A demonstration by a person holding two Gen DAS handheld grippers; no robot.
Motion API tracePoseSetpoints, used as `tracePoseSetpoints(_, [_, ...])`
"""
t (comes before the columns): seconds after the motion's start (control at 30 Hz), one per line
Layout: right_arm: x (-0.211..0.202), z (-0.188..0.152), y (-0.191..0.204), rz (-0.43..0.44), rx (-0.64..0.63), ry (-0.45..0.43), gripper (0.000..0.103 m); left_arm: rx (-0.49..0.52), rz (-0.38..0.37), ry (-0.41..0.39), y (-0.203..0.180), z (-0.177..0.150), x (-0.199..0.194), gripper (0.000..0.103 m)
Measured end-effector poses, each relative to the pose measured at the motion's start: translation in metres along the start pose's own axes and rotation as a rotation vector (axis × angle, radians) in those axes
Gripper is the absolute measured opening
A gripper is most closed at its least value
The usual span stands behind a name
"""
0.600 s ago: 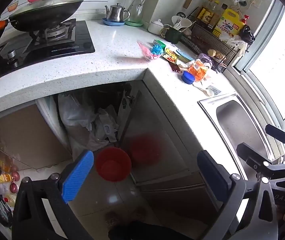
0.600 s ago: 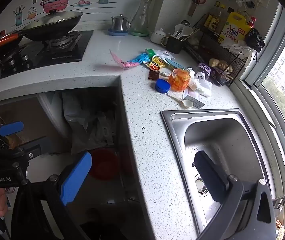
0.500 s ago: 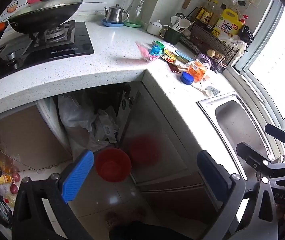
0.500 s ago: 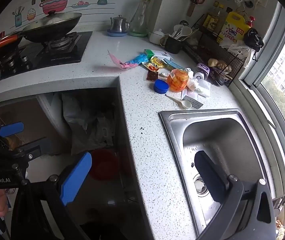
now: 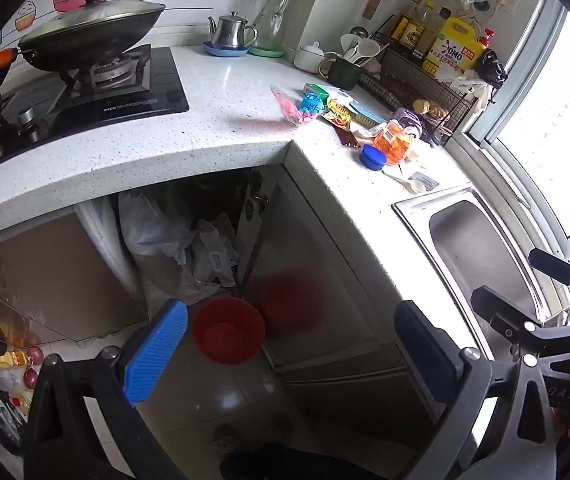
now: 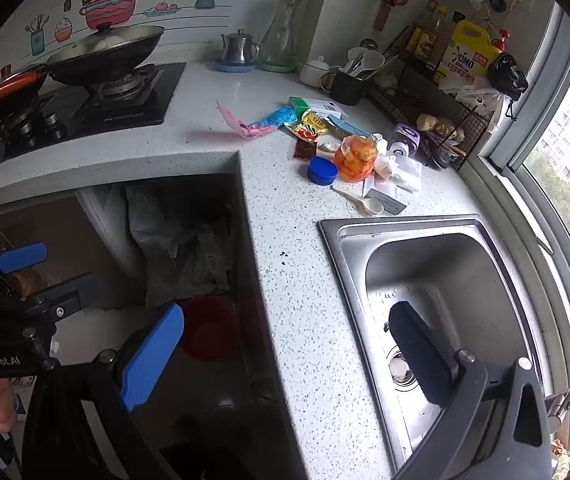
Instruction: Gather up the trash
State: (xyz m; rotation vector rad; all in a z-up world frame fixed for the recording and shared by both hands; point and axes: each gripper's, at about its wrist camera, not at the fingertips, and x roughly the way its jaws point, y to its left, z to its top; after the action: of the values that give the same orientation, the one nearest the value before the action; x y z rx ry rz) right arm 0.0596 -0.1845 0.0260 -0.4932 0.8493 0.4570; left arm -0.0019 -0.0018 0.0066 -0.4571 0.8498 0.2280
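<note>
Trash lies on the white counter [image 6: 285,184] near its inner corner: a pink wrapper [image 6: 241,124], a blue wrapper [image 6: 281,117], yellow-red sachets [image 6: 311,126], an orange plastic jar [image 6: 356,159], a blue lid [image 6: 322,171], a white spoon [image 6: 365,202] and crumpled paper [image 6: 393,168]. The same pile shows in the left wrist view, with the pink wrapper [image 5: 291,110] and the jar [image 5: 395,145]. A red bin [image 5: 228,329] stands on the floor under the counter. My left gripper [image 5: 289,356] is open and empty above the floor. My right gripper [image 6: 285,356] is open and empty over the counter edge by the sink.
A steel sink [image 6: 445,300] is at the right. A wok [image 6: 105,54] sits on the gas hob [image 6: 117,96] at the left. A kettle [image 6: 239,48], glass carafe, mug of utensils [image 6: 347,84] and wire rack with bottles [image 6: 445,96] line the back. Plastic bags [image 5: 189,248] fill the open cabinet.
Both views have shifted only slightly; both grippers stay open and empty, and the trash has not moved.
</note>
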Motion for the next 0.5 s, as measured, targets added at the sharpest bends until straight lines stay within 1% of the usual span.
tracePoseSetpoints(0.5, [-0.0036, -0.0002, 0.0008, -0.006, 0.006, 0.001, 0.103, 0.033, 0.004, -0.007, -0.0045, -0.0044, -0.0069, 0.103])
